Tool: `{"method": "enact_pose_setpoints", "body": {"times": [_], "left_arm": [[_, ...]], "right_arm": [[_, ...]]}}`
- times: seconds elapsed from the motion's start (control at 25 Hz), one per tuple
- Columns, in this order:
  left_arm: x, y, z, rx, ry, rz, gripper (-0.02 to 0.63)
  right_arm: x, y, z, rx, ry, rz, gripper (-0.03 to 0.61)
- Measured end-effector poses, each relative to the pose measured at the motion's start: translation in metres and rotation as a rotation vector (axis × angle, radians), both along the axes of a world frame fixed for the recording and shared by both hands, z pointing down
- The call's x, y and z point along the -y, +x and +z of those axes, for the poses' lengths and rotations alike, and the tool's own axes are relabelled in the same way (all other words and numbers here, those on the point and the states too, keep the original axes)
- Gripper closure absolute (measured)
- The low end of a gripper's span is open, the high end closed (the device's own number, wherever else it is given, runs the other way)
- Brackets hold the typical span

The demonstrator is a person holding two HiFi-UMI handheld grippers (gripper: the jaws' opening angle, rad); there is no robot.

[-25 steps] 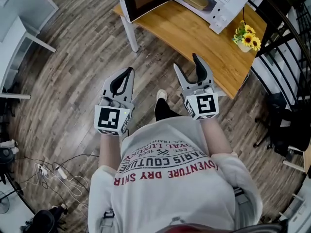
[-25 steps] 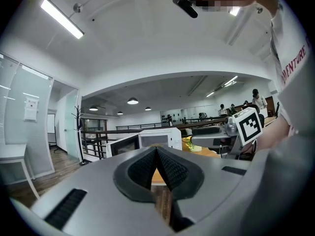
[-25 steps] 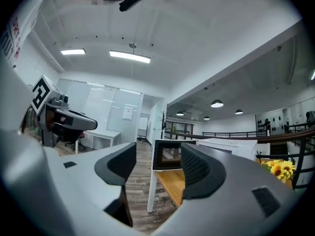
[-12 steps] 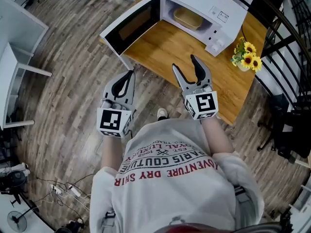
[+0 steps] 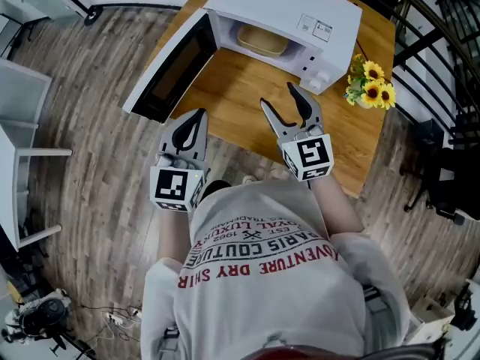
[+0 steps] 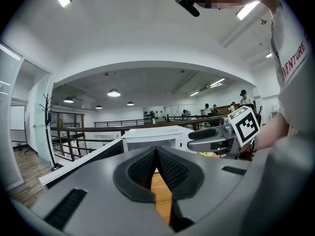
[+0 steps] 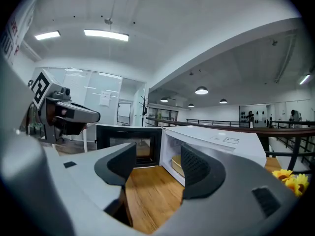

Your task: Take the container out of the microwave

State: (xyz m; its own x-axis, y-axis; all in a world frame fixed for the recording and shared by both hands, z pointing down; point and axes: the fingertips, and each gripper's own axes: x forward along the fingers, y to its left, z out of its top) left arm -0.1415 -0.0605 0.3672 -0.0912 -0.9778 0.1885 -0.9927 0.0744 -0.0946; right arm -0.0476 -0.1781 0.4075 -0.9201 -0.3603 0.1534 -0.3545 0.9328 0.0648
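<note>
The right gripper (image 5: 279, 96) holds its fingers wide and empty above the worktop (image 5: 232, 100), the left gripper (image 5: 196, 118) has its fingers closed together, and the container (image 5: 262, 40) sits inside the open microwave (image 5: 300, 10).

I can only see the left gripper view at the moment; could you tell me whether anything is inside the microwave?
Observer: Yes, a shallow tan container sits inside the white microwave, and its door is swung wide open.
Operator: Thank you. Is the right gripper ready to take it?
Observer: The right gripper has its jaws apart with nothing between them. It hangs over the wooden table, short of the microwave's opening and pointing toward it.
</note>
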Motion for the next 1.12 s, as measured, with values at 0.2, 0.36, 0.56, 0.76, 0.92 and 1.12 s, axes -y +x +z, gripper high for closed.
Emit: {"method": "enact_pose_setpoints", "body": {"times": [0.2,0.36,0.56,0.76,0.92,1.12], "left_arm": [[0.039,-0.006,0.012,-0.021,-0.013,0.117,0.6],[0.067,-0.014,0.021,-0.032,-0.03,0.215,0.6],[0.097,-0.036,0.029,-0.056,-0.053,0.313,0.6],[0.114,-0.052,0.037,-0.081,-0.053,0.38,0.6],[0.119,-0.062,0.045,-0.107,-0.05,0.397,0.6],[0.124,-0.068,0.051,-0.112,-0.055,0.413,0.6]], "right_arm": [[0.023,-0.006,0.012,-0.061,-0.015,0.068,0.296],[0.039,-0.015,0.025,-0.129,-0.03,0.119,0.296],[0.06,-0.036,0.043,-0.251,-0.076,0.169,0.296],[0.079,-0.059,0.064,-0.392,-0.101,0.157,0.296],[0.092,-0.077,0.095,-0.551,-0.086,0.092,0.296],[0.109,-0.098,0.128,-0.758,0.016,0.0,0.296]]}}
